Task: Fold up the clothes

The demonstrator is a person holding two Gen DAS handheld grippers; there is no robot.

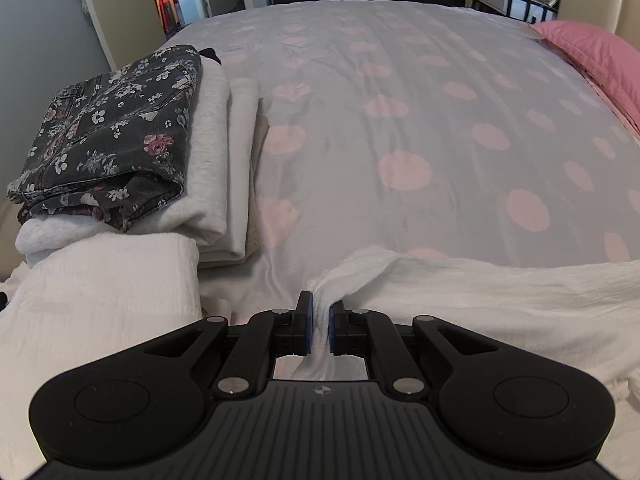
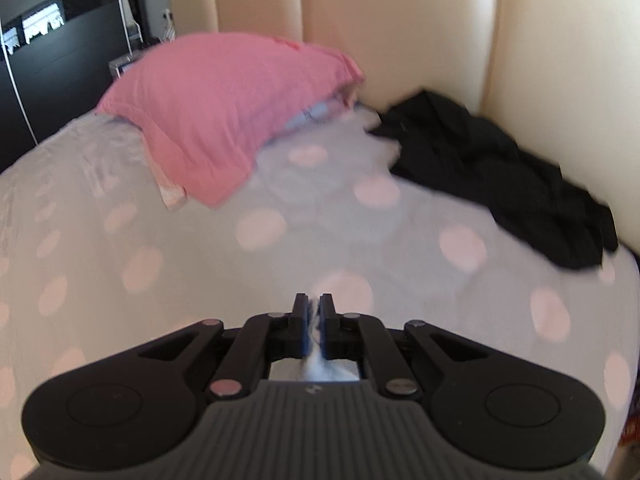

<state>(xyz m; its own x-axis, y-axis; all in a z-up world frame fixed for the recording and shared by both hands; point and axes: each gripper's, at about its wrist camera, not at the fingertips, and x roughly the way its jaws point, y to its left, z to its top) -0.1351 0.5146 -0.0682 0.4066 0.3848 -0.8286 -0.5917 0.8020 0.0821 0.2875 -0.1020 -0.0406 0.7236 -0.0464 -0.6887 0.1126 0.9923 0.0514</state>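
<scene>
The left gripper (image 1: pixel 319 322) has its jaws nearly closed, pinching a bunched edge of a white garment (image 1: pixel 480 300) that spreads to the right of the jaws across the bed (image 1: pixel 400 100). The right gripper (image 2: pixel 316 326) has its jaws almost shut on a thin strip of white cloth, probably the same garment, though that view is blurred. The fabric looks light, soft and limp, so it will likely sag and crease; edges or corners seem the best places to hold. Ahead and left of the left jaws sits a stack of folded clothes (image 1: pixel 120 128). Ahead and right of the right jaws lies a crumpled black garment (image 2: pixel 500 176), beside a pink pillow (image 2: pixel 224 112). No containers are visible.
</scene>
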